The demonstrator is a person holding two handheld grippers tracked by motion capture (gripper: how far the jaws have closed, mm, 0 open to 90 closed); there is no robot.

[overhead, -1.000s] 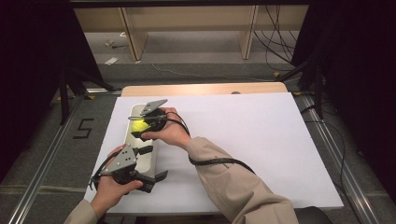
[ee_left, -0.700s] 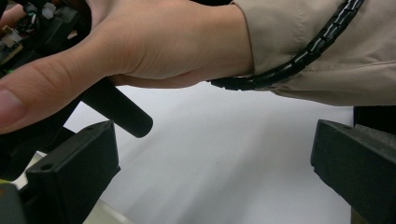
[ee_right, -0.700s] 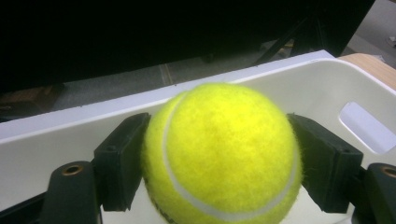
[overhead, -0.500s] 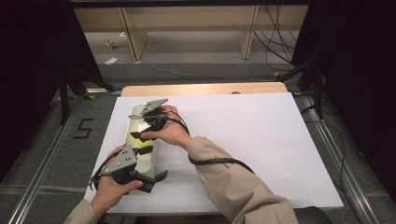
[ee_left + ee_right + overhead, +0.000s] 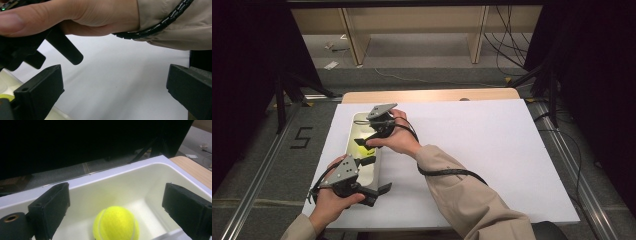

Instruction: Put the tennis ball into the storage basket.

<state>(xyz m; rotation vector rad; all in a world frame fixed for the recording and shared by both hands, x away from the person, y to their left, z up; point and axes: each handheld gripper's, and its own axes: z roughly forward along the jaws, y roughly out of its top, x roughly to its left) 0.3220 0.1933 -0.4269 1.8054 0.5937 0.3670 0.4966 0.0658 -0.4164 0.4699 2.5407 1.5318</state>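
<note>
The right gripper (image 5: 117, 207), jaws just spread, stands clear of the tennis ball (image 5: 115, 223) in the white tray (image 5: 140, 177); lift straight away. The left gripper (image 5: 115, 92) also gapes, holding nothing.

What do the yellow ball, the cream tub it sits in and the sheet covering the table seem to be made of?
Ball: felt over rubber by the look, with a fuzzy matte nap and a pale curved seam, like a tennis ball. Tub: probably moulded plastic, smooth with a soft sheen and rounded corners. Sheet: matte white, flat, likely paper or thin board; a wood-look tabletop edge shows beyond it.
</note>
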